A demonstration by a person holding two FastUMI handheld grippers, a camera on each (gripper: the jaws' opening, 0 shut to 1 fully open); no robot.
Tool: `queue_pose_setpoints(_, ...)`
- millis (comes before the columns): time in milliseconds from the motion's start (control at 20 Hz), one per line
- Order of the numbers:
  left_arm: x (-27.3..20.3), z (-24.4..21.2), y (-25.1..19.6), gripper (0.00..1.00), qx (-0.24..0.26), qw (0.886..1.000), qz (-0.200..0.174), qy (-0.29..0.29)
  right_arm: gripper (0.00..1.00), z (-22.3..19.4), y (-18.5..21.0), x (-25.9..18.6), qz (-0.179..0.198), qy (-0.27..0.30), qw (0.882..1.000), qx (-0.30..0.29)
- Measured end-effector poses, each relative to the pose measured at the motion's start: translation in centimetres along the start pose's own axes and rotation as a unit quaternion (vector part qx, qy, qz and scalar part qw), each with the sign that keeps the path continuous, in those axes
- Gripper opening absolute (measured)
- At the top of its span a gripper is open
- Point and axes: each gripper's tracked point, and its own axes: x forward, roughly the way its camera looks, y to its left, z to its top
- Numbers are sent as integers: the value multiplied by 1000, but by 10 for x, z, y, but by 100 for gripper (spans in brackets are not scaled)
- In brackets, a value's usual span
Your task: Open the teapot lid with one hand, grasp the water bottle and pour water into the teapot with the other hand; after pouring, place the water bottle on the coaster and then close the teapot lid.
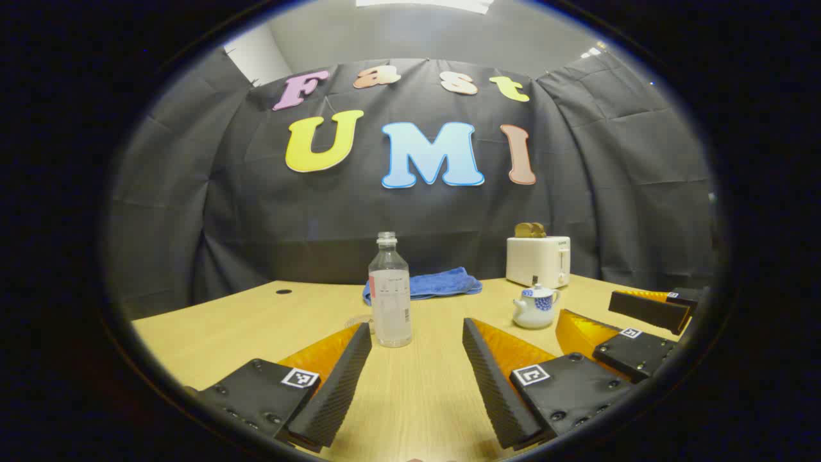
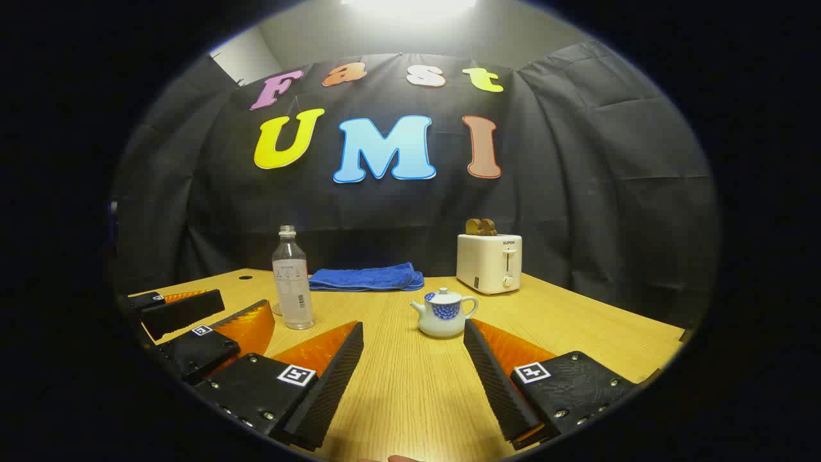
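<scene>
A clear water bottle with no cap stands upright on the wooden table, just beyond my left gripper, which is open and empty. A small white teapot with a blue pattern sits to the bottle's right, lid on. It is close ahead of my right gripper, also open and empty. Each gripper appears in the other's view, the right gripper beside the teapot and the left gripper beside the bottle. A small clear coaster lies by the bottle's base.
A folded blue towel lies behind the bottle. A white toaster holding bread stands at the back right. A small dark hole marks the table's far left. Black cloth closes off the back.
</scene>
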Motion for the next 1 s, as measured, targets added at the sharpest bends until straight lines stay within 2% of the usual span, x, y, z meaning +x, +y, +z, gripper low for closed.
queue_pose_setpoints(250, -1, 0, 0, 99, 0, 1000, -2, 2, 96, -2, 4, 2, 17, -1, 1000, 1)
queue_pose_setpoints(350, 0, 0, 3, 99, 1, 1000, 9, 0, 97, -1, 4, 3, 21, -3, 1000, -1)
queue_pose_setpoints(900, 1, -1, -2, 100, 1, 1000, -4, -2, 96, 1, 2, 3, 14, -3, 1000, -2)
queue_pose_setpoints(1000, 2, -5, 2, 100, 11, 1000, 5, 9, 96, 9, -2, 6, 10, -10, 1000, -4)
